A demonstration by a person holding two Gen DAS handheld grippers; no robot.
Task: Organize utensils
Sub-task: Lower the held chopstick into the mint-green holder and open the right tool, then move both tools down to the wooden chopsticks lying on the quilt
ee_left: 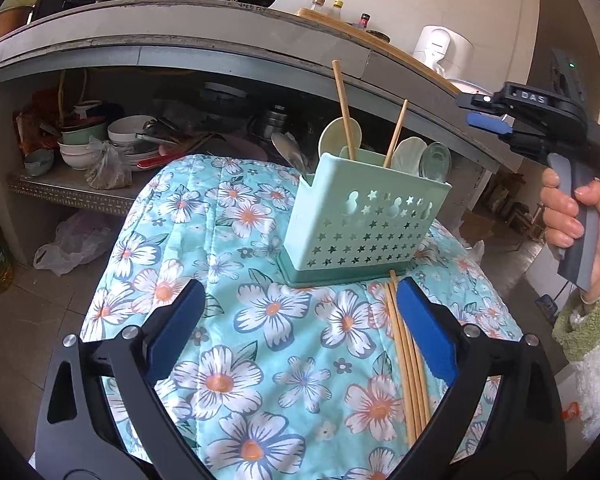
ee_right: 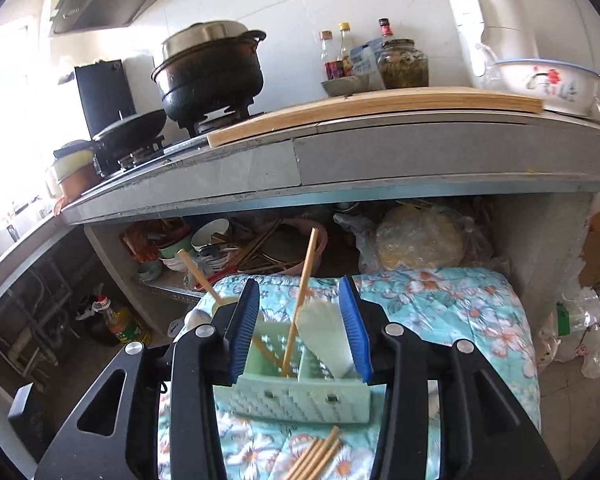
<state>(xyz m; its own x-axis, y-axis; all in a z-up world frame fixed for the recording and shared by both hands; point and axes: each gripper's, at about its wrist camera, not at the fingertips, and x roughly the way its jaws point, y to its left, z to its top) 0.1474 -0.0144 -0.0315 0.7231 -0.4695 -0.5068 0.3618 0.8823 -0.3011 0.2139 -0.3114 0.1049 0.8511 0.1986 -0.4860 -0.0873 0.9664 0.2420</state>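
Chopsticks [ee_left: 410,364] are lying loose on the floral cloth [ee_left: 260,320], just in front of the mint utensil holder [ee_left: 364,216]. Left gripper [ee_left: 300,320] is hovering wide apart over the cloth, empty. Right gripper [ee_right: 300,328] is hanging part-open above the holder, one upright chopstick [ee_right: 300,300] standing untouched between its pads.

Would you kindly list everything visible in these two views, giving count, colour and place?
utensil holder: one, mint green, standing on the floral cloth
chopsticks in holder: two, tan, upright, leaning
spoons: several, pale and clear, in the holder
loose chopsticks: a bundle, tan, lying in front of the holder
floral cloth: one, turquoise
pots: two, black, on the stove
white kettle: one, on the counter
left claw: open, above the cloth
right claw: open, above the holder
hand: one, gripping the right claw's handle
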